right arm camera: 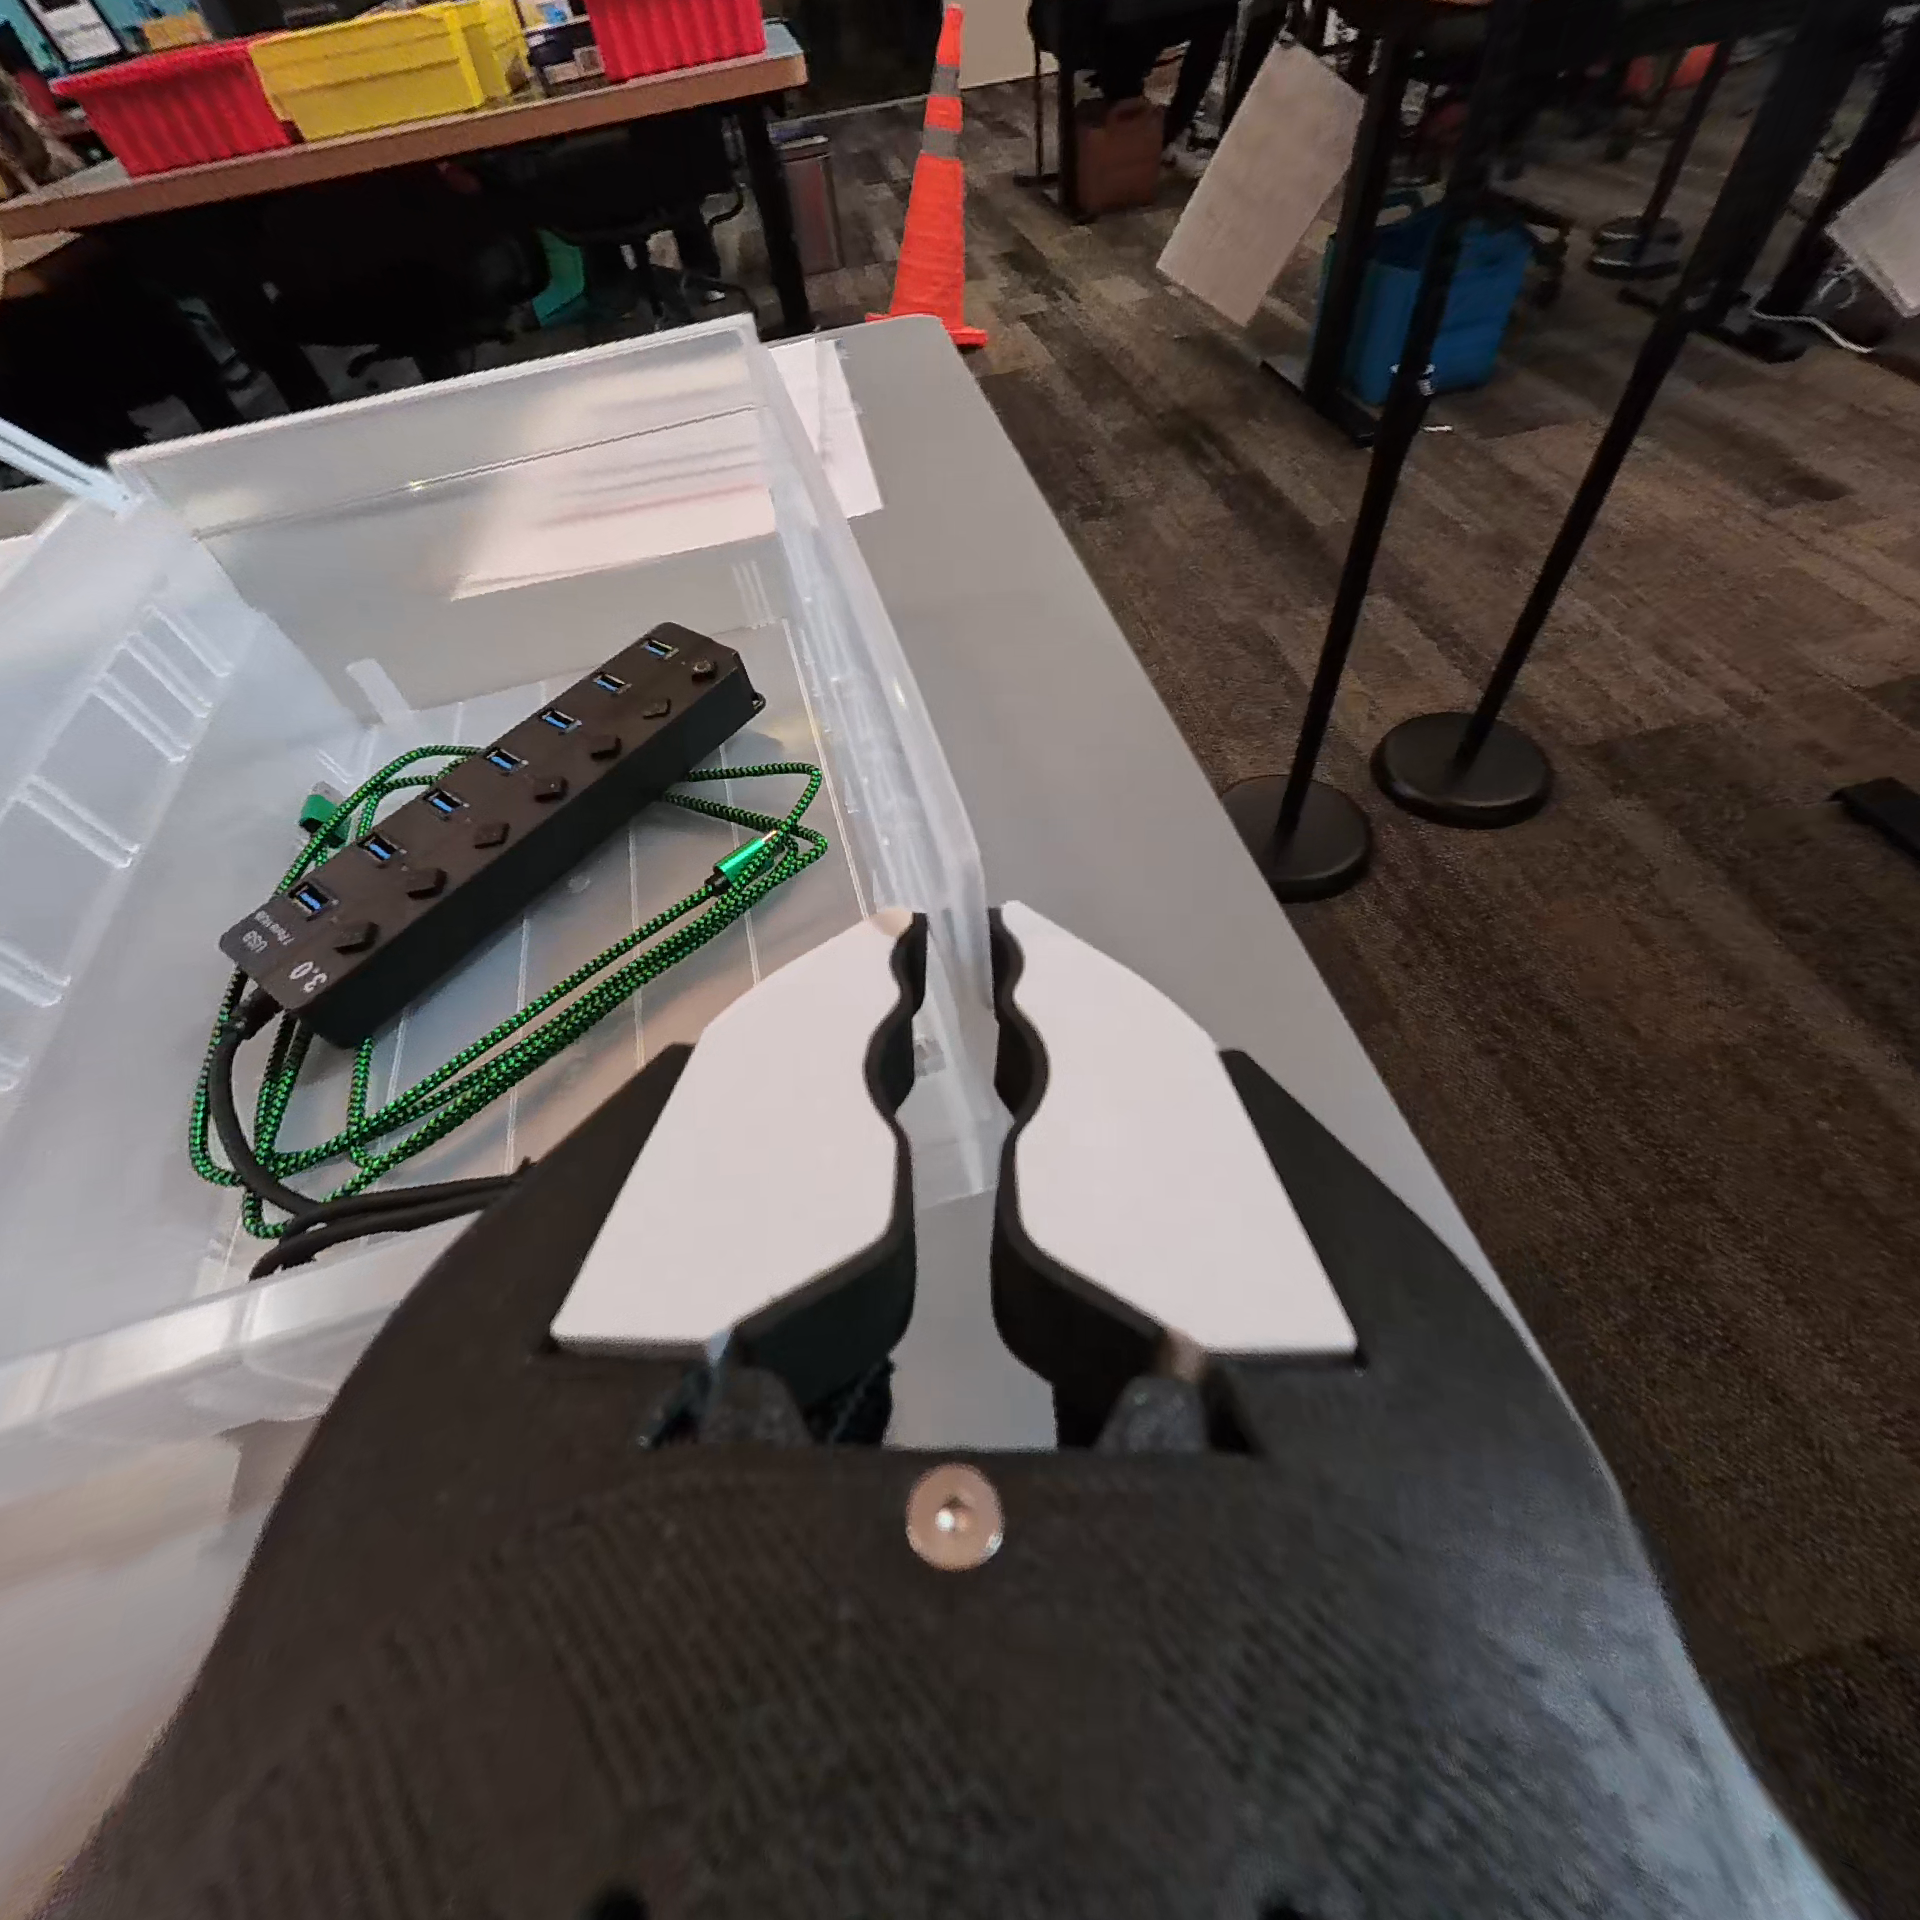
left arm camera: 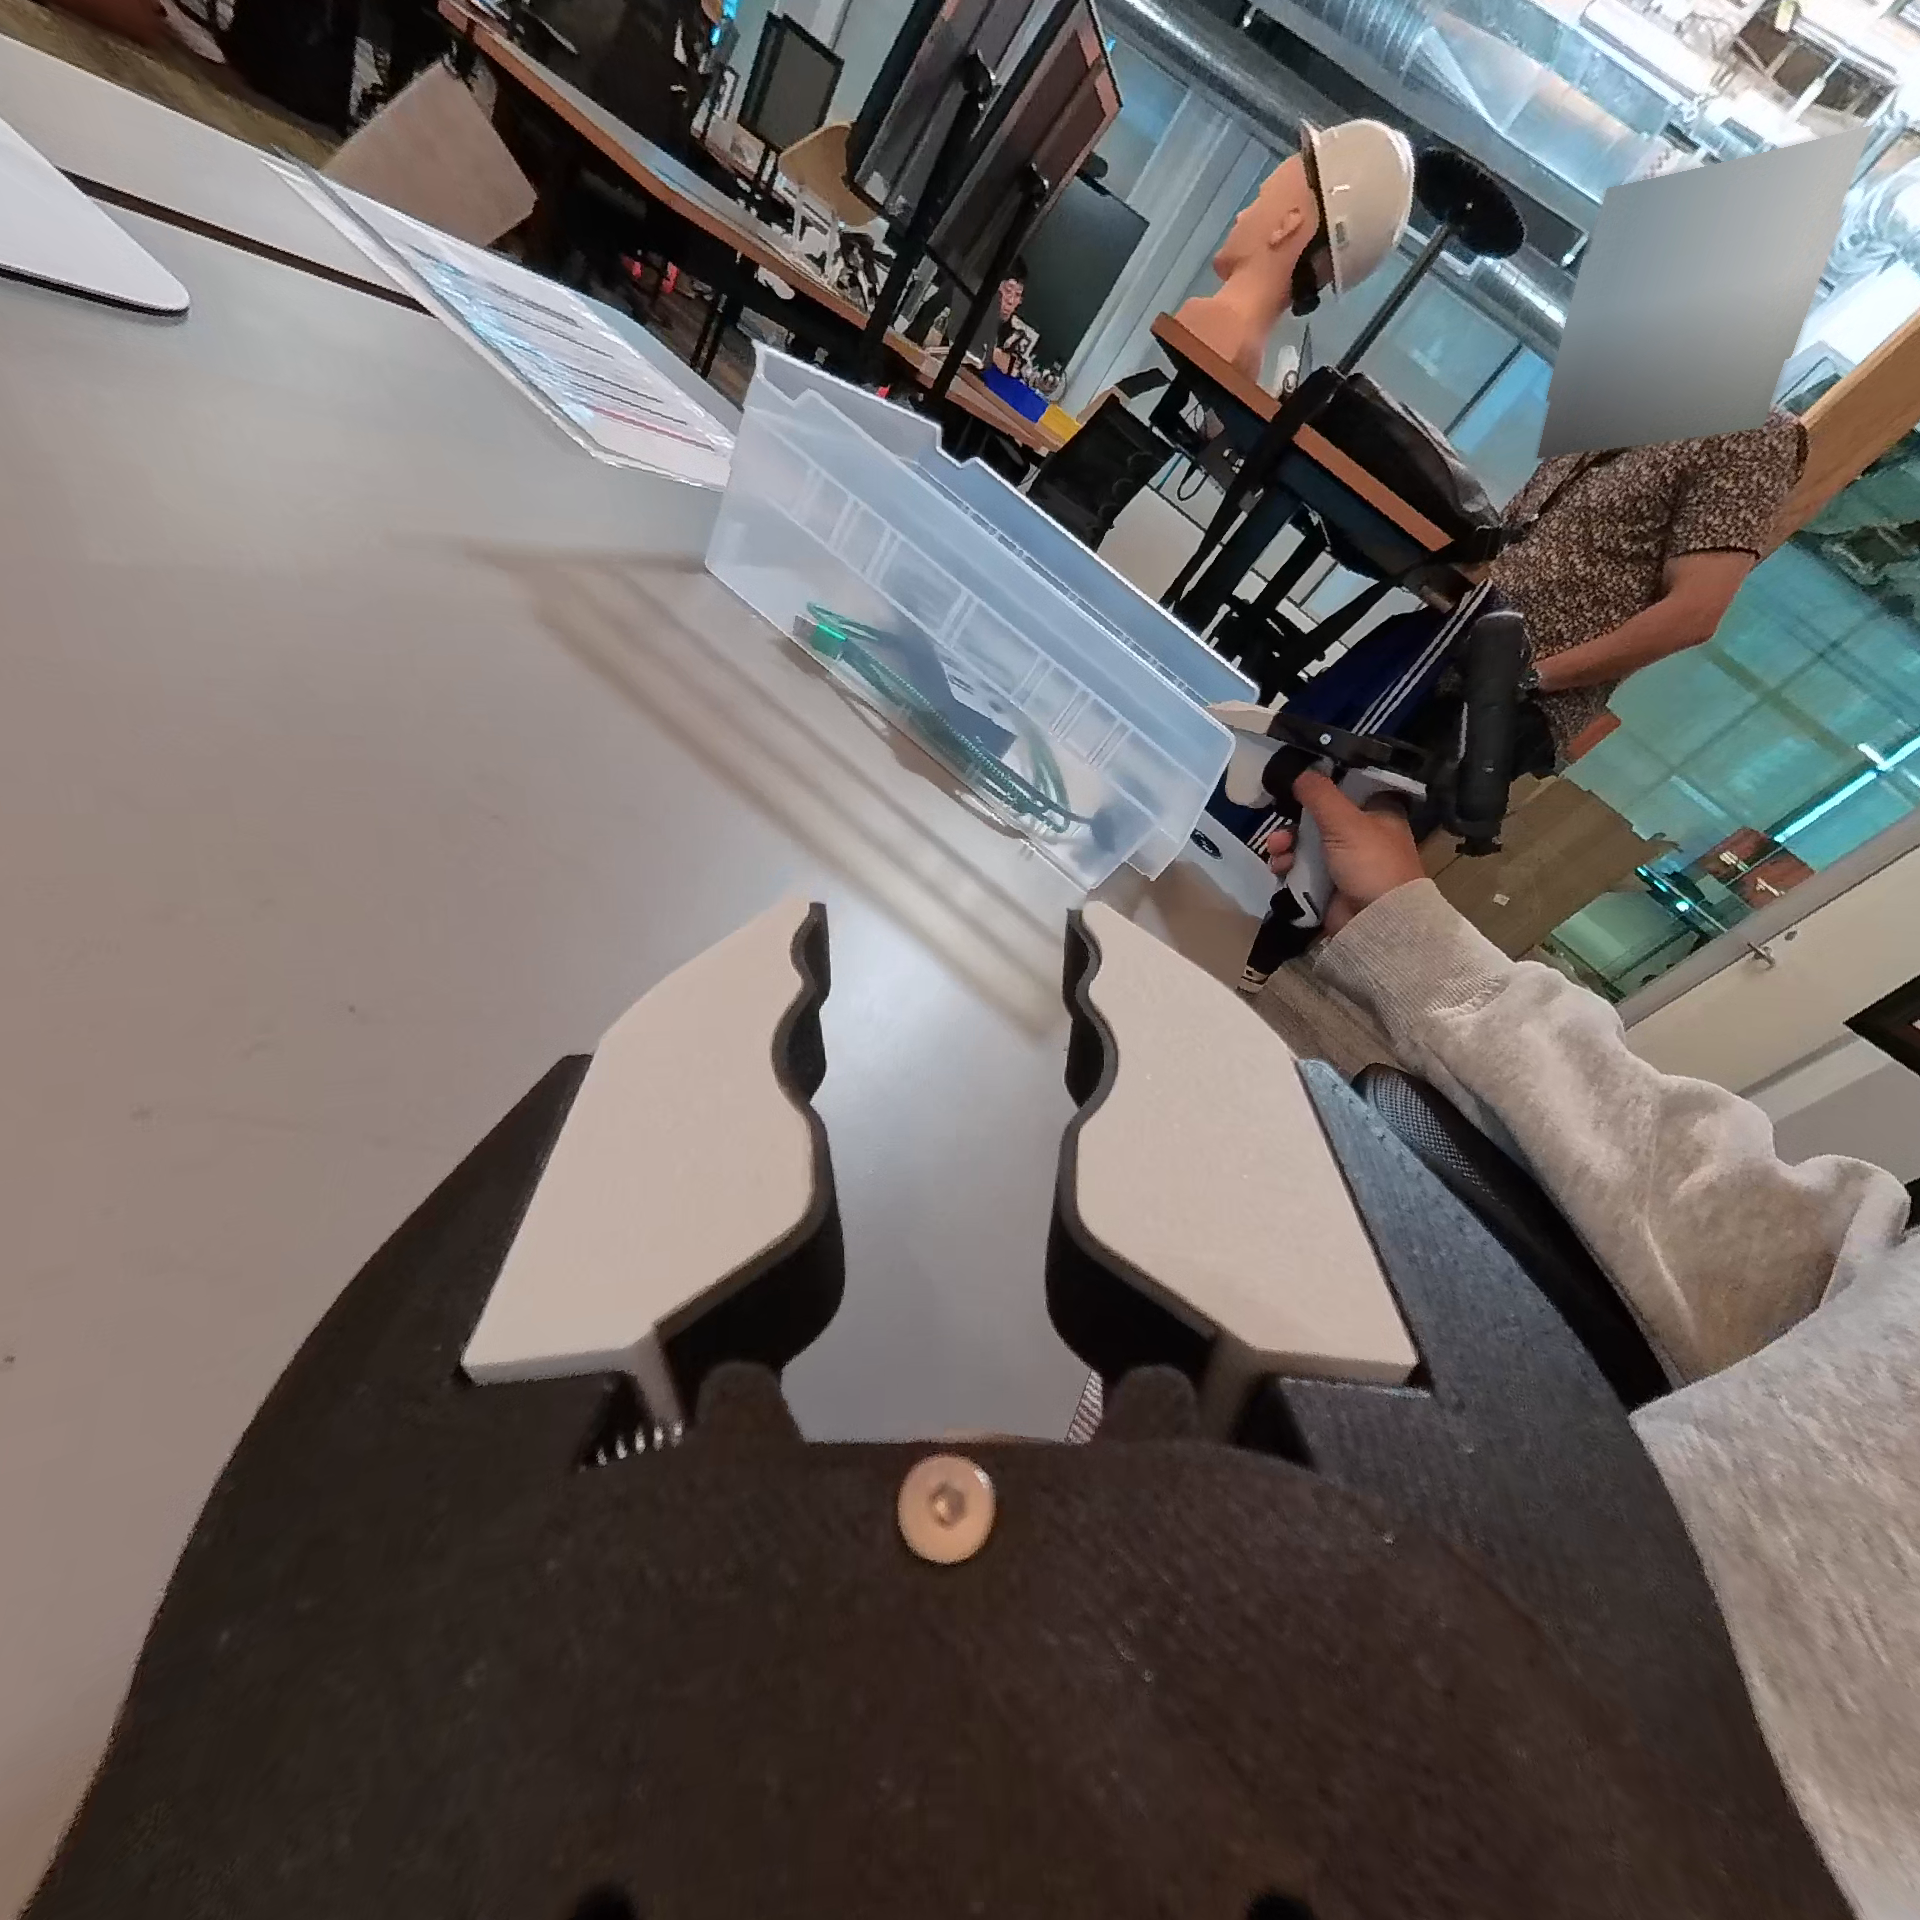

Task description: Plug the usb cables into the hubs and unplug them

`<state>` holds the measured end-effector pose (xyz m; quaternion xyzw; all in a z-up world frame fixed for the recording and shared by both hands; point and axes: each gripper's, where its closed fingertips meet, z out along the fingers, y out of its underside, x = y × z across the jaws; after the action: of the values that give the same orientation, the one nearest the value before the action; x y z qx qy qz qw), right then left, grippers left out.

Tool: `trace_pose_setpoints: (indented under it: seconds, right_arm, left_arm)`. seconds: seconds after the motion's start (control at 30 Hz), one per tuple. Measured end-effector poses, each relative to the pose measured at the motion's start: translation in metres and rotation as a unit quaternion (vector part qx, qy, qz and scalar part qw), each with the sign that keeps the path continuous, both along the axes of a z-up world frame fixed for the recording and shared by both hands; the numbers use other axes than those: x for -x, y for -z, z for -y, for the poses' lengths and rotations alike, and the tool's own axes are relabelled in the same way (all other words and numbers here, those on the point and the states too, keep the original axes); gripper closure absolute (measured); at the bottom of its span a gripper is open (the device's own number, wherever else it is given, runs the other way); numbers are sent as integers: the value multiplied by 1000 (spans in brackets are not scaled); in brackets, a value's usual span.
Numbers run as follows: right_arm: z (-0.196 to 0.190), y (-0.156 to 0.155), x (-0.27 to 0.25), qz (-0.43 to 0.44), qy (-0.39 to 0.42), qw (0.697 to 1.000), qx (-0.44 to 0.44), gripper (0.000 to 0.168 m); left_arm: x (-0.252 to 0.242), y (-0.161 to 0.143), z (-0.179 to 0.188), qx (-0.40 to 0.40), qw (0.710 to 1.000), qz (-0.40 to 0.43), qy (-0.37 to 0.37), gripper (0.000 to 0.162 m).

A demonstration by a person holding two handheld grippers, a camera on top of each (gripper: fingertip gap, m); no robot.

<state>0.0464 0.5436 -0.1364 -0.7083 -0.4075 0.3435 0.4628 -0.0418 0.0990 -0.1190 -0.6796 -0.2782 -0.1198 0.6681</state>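
Note:
A black USB hub (right arm camera: pixel 499 821) with several blue ports lies in a clear plastic bin (right arm camera: pixel 873 675) on a grey table. A green braided cable (right arm camera: pixel 520 1039) is coiled around and under it, unplugged, with one green plug (right arm camera: pixel 743 862) loose beside the hub. My right gripper (right arm camera: pixel 956 920) is closed on the bin's right wall at its near corner. My left gripper (left arm camera: pixel 945 914) is open and empty, low over the table short of the bin (left arm camera: pixel 935 540). The green cable (left arm camera: pixel 862 644) shows through the bin's wall. The right gripper (left arm camera: pixel 1247 727) shows at the bin's end, held by a hand (left arm camera: pixel 1351 842).
A sleeved paper sheet (left arm camera: pixel 551 332) and a white flat object (left arm camera: pixel 73 249) lie on the table beyond the bin. The table's edge (right arm camera: pixel 1195 727) runs just right of the bin. On the floor stand an orange cone (right arm camera: pixel 935 187) and stanchion bases (right arm camera: pixel 1455 769). A person (left arm camera: pixel 1642 551) sits behind. Some 45 cm of space lies between my two pairs of fingers.

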Motion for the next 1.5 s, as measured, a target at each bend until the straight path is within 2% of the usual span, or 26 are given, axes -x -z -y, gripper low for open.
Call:
trace_pose_setpoints:
  seconds: [0.53,1.33,1.37,1.5]
  right_arm:
    - [-7,0,-8,-37,20,999,21,157]
    - [4,1,2,-25,-5,1000,-1,160]
    - [3,1,2,-24,-4,1000,0,159]
    - [-5,-9,-7,-26,30,999,-5,136]
  left_arm:
    - [12,3,5,4,1000,4,-16,118]
    - [11,4,3,8,1000,2,-13,118]
    - [11,4,3,9,1000,2,-13,118]
    - [12,3,3,24,999,-34,-14,121]
